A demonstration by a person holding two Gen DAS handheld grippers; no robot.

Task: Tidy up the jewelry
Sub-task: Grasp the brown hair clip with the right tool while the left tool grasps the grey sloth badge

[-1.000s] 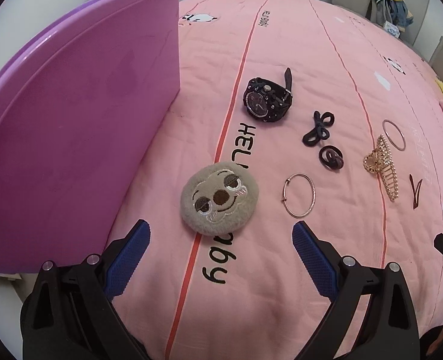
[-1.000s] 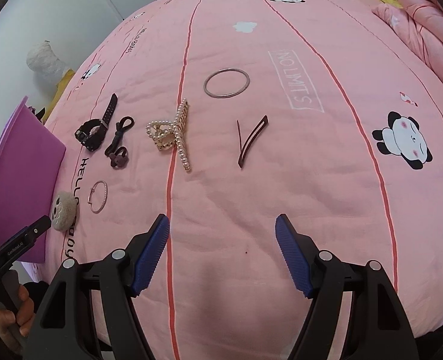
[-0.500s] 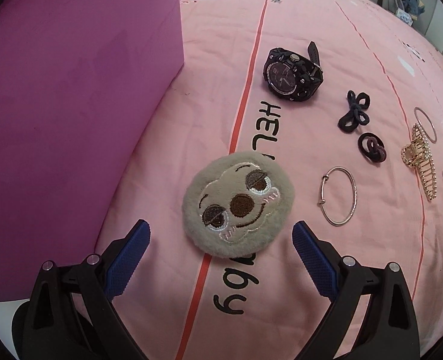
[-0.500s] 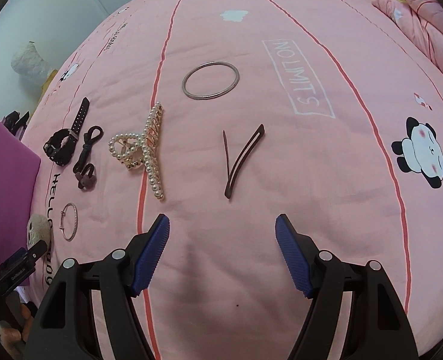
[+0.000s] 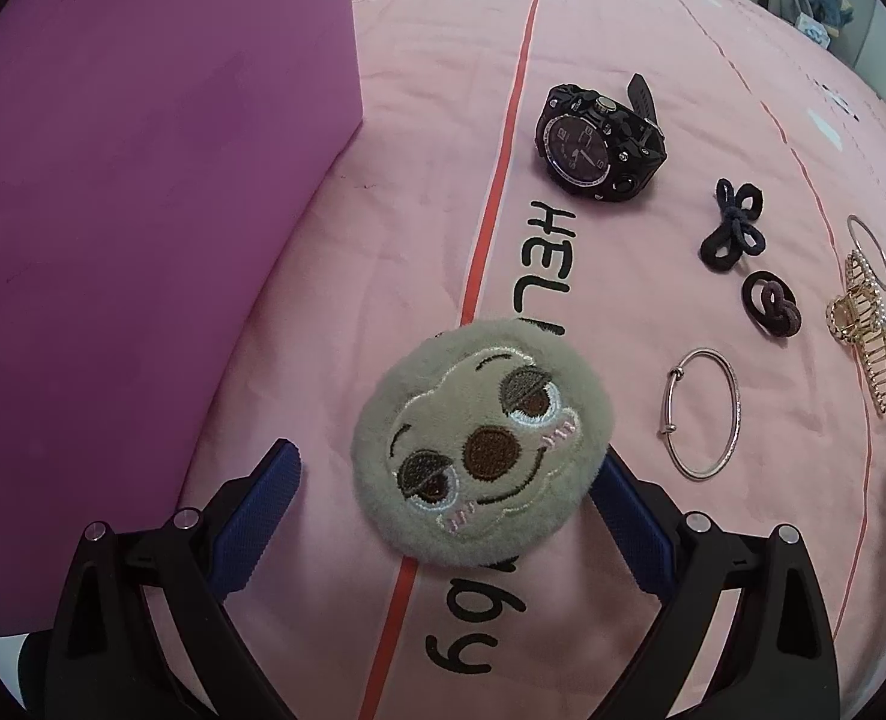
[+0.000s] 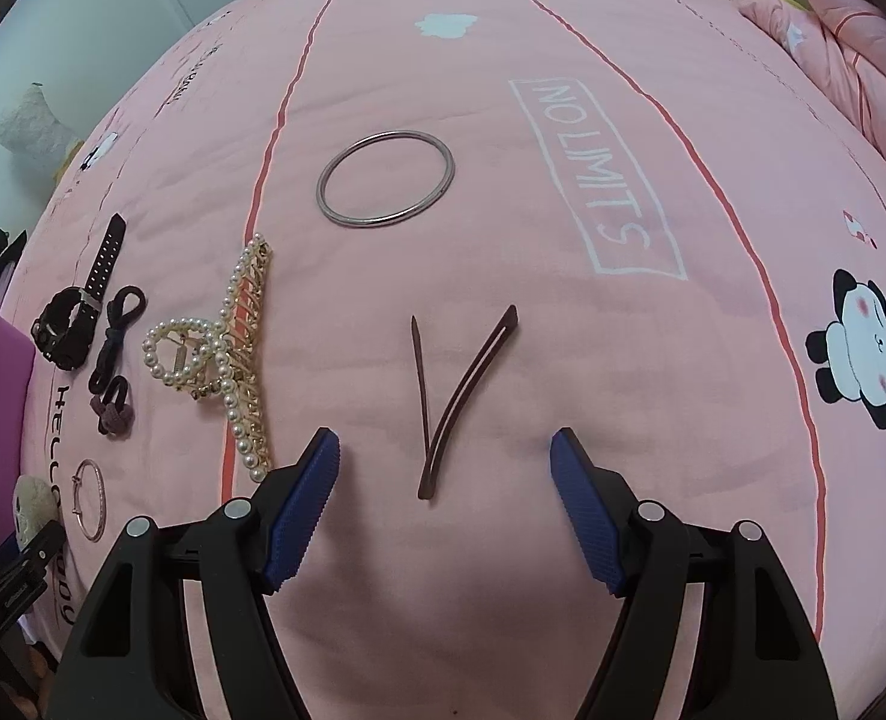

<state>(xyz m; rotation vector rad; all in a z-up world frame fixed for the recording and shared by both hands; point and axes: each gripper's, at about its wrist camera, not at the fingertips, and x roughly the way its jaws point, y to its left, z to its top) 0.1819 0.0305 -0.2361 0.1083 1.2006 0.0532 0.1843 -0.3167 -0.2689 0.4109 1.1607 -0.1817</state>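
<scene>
Nothing has been put away yet, as far as I can tell: every piece lies loose on the pink printed bedspread (image 6: 563,30). Nearest in the left wrist view, the left gripper (image 5: 446,495) has its blue-padded jaws spread wide to either side of a round grey plush patch with an embroidered sleepy face (image 5: 482,444), low in the centre of the frame; whether the pads touch the plush I cannot tell, but they are not pinching it. Just right of the patch lies a thin silver adjustable bangle (image 5: 702,414), then a dark brown knotted hair tie (image 5: 771,303) and a black bow-shaped hair elastic (image 5: 734,231) further up, with a chunky black digital wristwatch (image 5: 599,144) in the upper centre. A large purple box (image 5: 143,180) fills the left side and looks like the likely destination, though its inside is hidden. In the right wrist view, the right gripper (image 6: 446,477) is likewise spread open, empty, with the pointed end of a slim dark brown V-shaped hair clip (image 6: 458,399) lying between its tips at lower centre. To the left sits a gold claw clip edged with pearls (image 6: 221,354), and beyond, in the upper centre, a plain silver ring bangle (image 6: 385,179). So all the sorting remains; the plush patch and the hair clip look to be the first picks.
</scene>
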